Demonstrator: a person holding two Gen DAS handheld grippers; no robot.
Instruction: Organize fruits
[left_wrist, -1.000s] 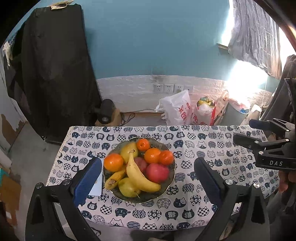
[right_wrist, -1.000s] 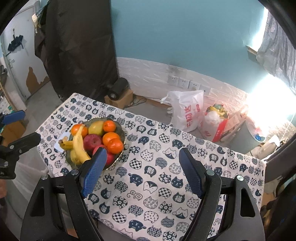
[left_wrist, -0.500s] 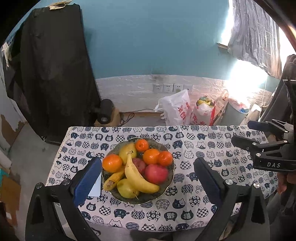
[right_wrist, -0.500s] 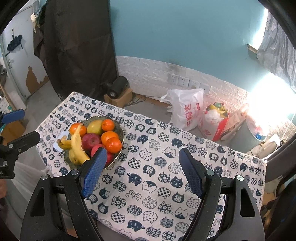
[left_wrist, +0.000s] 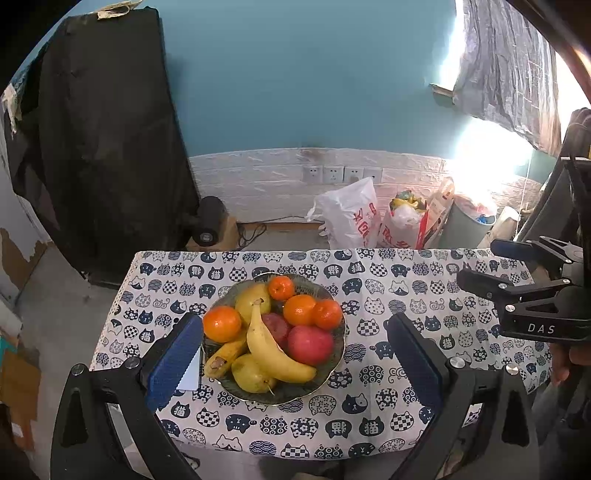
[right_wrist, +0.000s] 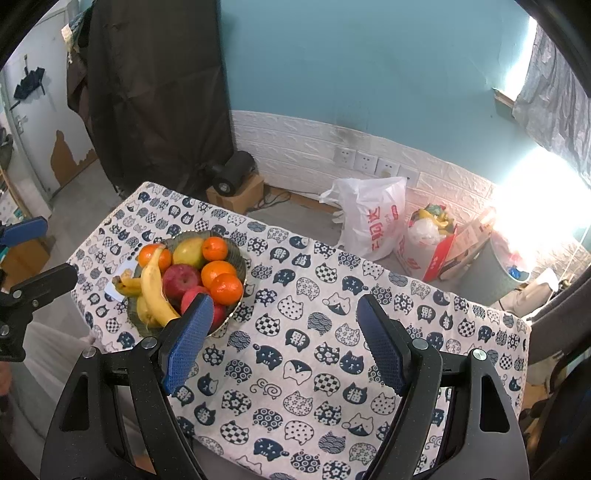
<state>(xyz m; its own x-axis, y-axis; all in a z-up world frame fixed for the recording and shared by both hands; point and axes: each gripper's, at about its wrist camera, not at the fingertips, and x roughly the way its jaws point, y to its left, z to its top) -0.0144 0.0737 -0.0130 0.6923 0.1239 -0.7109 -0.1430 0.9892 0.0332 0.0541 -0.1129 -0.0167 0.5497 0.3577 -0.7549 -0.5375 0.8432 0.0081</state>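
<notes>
A dark bowl (left_wrist: 334, 373) stands on the left half of a table covered with a cat-print cloth (left_wrist: 373, 291). It is heaped with a long banana (left_wrist: 269, 350), a smaller banana (left_wrist: 225, 356), red apples (left_wrist: 309, 345), several oranges (left_wrist: 221, 323) and pears (left_wrist: 253, 299). My left gripper (left_wrist: 293, 325) hovers open above and in front of the bowl, holding nothing. My right gripper (right_wrist: 284, 306) is open too, over bare cloth to the right of the bowl (right_wrist: 240, 258). Its left finger overlaps the bowl's near rim in the picture. Each gripper shows in the other's view: right gripper (left_wrist: 517, 288), left gripper (right_wrist: 29, 258).
A white card (left_wrist: 190, 374) lies half under the bowl's left side. Behind the table, on the floor by the wall, stand plastic bags (left_wrist: 351, 218), a bin (left_wrist: 469, 225) and a black speaker on a box (left_wrist: 208, 225). A black cloth (left_wrist: 103, 129) hangs at the left.
</notes>
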